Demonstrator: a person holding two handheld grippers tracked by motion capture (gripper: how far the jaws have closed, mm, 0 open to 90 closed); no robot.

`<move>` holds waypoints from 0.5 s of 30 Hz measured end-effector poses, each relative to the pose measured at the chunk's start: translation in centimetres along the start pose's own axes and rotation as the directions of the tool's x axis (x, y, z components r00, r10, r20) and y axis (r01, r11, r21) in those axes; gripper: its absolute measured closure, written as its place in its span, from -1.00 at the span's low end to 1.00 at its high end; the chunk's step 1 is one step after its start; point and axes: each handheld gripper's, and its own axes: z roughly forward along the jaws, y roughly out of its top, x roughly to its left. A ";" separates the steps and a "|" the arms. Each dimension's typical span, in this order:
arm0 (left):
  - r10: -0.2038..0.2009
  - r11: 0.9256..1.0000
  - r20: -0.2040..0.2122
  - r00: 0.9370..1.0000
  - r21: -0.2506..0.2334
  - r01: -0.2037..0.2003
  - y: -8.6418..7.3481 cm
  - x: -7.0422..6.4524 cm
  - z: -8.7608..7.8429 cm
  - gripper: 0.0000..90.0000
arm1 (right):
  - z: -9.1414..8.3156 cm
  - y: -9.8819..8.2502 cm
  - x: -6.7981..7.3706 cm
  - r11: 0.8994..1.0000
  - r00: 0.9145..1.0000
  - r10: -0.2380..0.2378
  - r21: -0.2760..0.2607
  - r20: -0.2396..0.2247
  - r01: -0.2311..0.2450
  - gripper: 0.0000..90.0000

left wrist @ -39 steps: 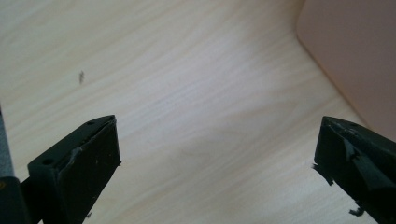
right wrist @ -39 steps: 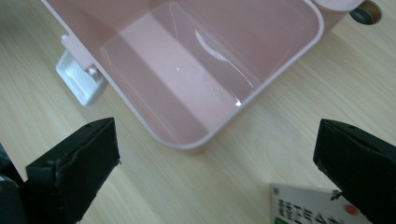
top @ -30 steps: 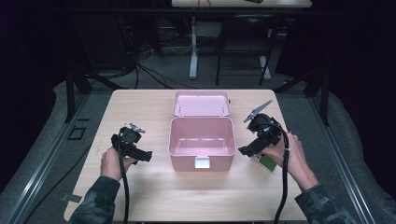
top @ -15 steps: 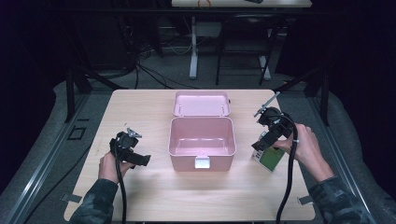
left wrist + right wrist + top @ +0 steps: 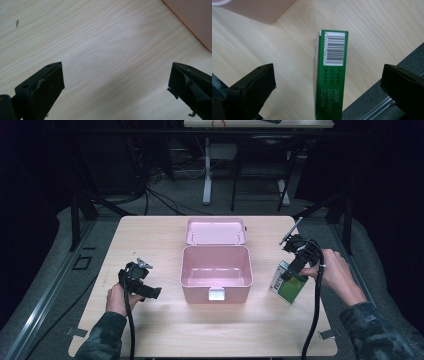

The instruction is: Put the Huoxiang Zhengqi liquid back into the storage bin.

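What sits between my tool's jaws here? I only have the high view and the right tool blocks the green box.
Observer: The right tool is open, jaws wide on either side of the green box, touching neither face.
Operator: Which face of the box points up at the tool?
Observer: A narrow edge, with a white barcode label and printed dates below it.
Operator: And the left tool, anything in it?
Observer: No. The left tool is open over bare table, with a side of the pink case at the upper right of its view.
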 end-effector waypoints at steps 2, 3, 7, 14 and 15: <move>0.001 1.000 0.001 1.000 0.001 -0.001 0.0 0.0 0.0 -1.00 | 0.6 0.0 -0.1 1.000 1.000 -0.004 0.025 0.005 0.004 -1.00; 0.001 1.000 0.002 1.000 0.000 -0.001 0.0 0.0 0.0 -1.00 | 0.8 0.0 -0.1 0.999 1.000 0.000 0.038 0.010 0.000 -0.94; 0.007 1.000 0.004 1.000 0.005 -0.007 -0.1 0.0 0.1 -1.00 | 1.6 -0.1 -0.2 0.998 1.000 -0.019 0.062 0.008 0.018 -0.54; 0.009 1.000 0.005 1.000 0.013 -0.009 -0.2 0.0 0.3 -1.00 | 2.3 -0.1 -0.3 0.998 0.999 -0.025 0.061 -0.028 0.027 -0.02; 0.011 1.000 0.003 1.000 0.015 -0.011 -0.2 0.0 0.3 -1.00 | 2.3 -0.1 -0.3 0.997 0.999 -0.030 0.071 -0.031 0.032 0.07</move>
